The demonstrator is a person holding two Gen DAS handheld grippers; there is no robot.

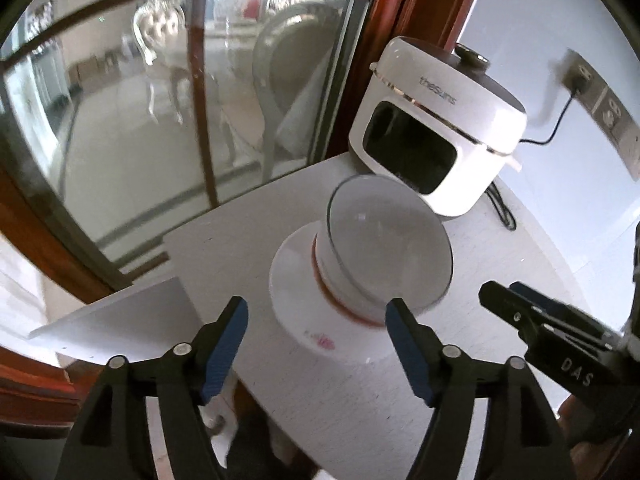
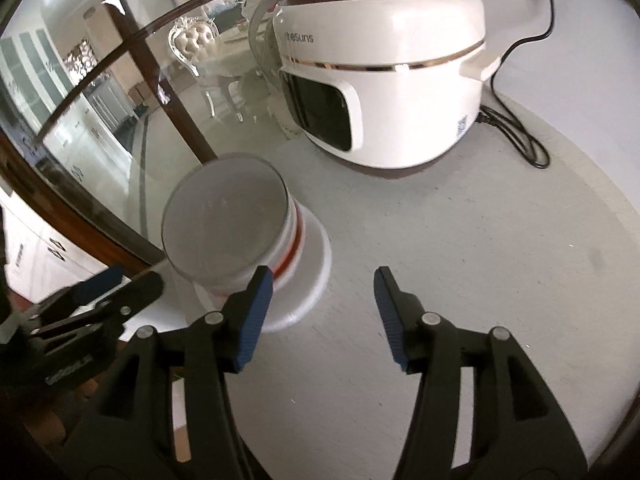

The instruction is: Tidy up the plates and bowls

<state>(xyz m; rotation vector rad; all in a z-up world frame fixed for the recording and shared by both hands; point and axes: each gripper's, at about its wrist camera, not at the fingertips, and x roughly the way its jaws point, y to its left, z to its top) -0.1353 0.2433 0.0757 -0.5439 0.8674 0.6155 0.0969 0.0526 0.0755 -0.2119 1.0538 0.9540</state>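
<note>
Both claws, the left claw (image 1: 316,316) and the right claw (image 2: 324,292), are seen open and empty. A glass bowl (image 1: 390,240) is stacked on the plate (image 1: 296,300) at twelve o'clock on the surface (image 2: 440,280). Stacking is judged done; another dish must be sought next.

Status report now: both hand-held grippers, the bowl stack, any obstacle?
Left hand-held gripper open, empty. Right hand-held gripper open, empty. Bowl stack on plate, free. Rice cooker behind, apart.
</note>
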